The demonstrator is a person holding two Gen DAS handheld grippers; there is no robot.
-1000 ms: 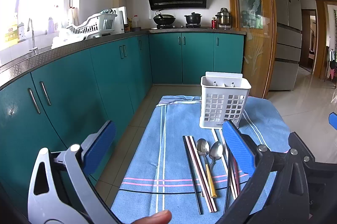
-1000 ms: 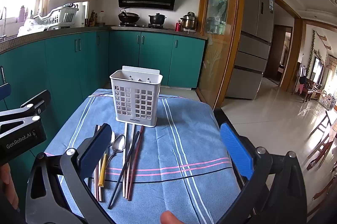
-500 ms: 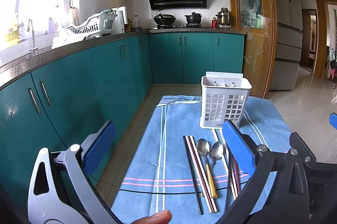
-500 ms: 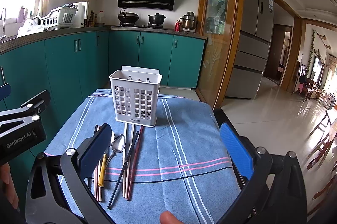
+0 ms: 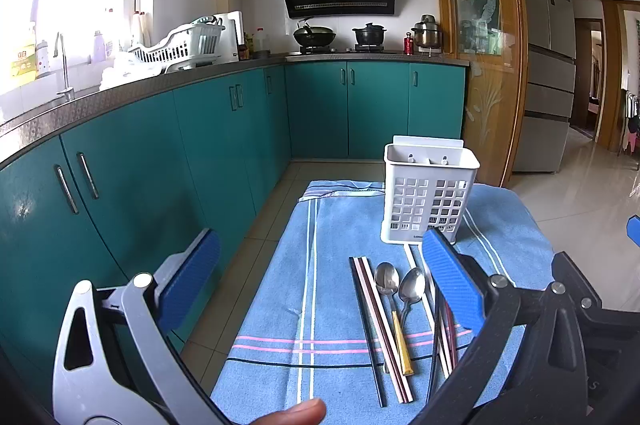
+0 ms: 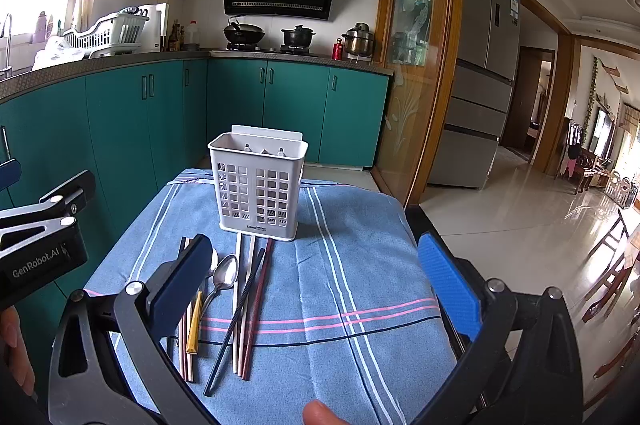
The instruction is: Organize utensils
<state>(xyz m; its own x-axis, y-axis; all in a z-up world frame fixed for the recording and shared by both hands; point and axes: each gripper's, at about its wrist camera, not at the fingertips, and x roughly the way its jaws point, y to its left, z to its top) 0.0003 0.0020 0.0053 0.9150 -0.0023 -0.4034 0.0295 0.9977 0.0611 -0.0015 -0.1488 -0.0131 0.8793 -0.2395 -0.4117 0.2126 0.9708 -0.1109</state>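
Note:
A white slotted utensil holder [image 5: 430, 195] [image 6: 259, 185] stands upright on a blue striped cloth [image 5: 332, 289] [image 6: 344, 289]. In front of it lie two spoons [image 5: 394, 289] [image 6: 224, 279], one with a yellow handle, and several chopsticks [image 5: 378, 321] [image 6: 250, 301] in dark, pink and white. My left gripper [image 5: 320, 277] is open and empty, held above the cloth's left part. My right gripper [image 6: 316, 281] is open and empty, held above the cloth to the right of the utensils.
Teal kitchen cabinets [image 5: 140, 161] run along the left and back, close to the cloth's left edge. A tiled floor [image 6: 520, 209] and a fridge [image 6: 484, 81] lie to the right. The left gripper's body shows in the right wrist view [image 6: 40, 245].

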